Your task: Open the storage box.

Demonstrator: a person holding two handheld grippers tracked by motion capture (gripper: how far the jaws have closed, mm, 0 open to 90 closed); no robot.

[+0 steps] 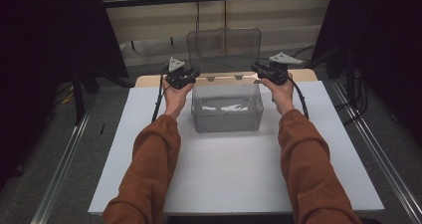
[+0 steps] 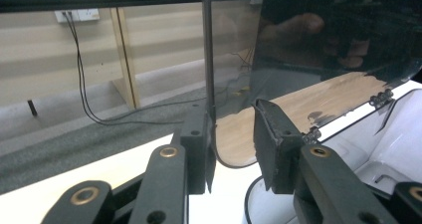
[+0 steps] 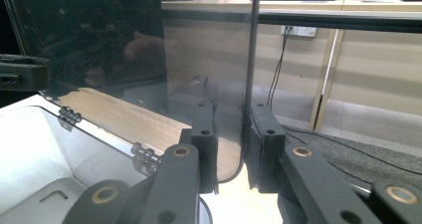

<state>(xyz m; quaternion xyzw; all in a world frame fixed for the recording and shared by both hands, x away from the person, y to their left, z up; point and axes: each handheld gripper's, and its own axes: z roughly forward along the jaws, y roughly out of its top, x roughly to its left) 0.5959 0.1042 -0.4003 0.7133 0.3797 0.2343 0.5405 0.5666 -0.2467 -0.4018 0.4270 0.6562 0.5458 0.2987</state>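
Clear, smoke-tinted rectangular plastic box (image 1: 227, 108) sits at the far middle of the white table sheet (image 1: 234, 174), long side facing the person. Walls are translucent; pale reflections show on the floor inside. Its hinged transparent lid (image 1: 224, 43) stands raised, roughly upright, behind the box, attached along the back rim by two small hinges (image 1: 224, 77). Lid has rounded corners and a dark tint; it reflects the room.

Left gripper (image 1: 193, 75), black, two-jaw, is at the lid's left edge near the box's back-left corner. In the left gripper view the lid edge (image 2: 208, 59) runs vertically against the inner face of the left-hand jaw; the other jaw stands clear of it, so the jaws are spread with the edge between them.

Right gripper (image 1: 257, 70) is at the lid's right edge, back-right corner. In the right gripper view the lid edge (image 3: 251, 59) lies between the jaws, close to the right-hand one; a gap remains, jaws parted.

Both forearms are in rust-orange sleeves (image 1: 149, 169).
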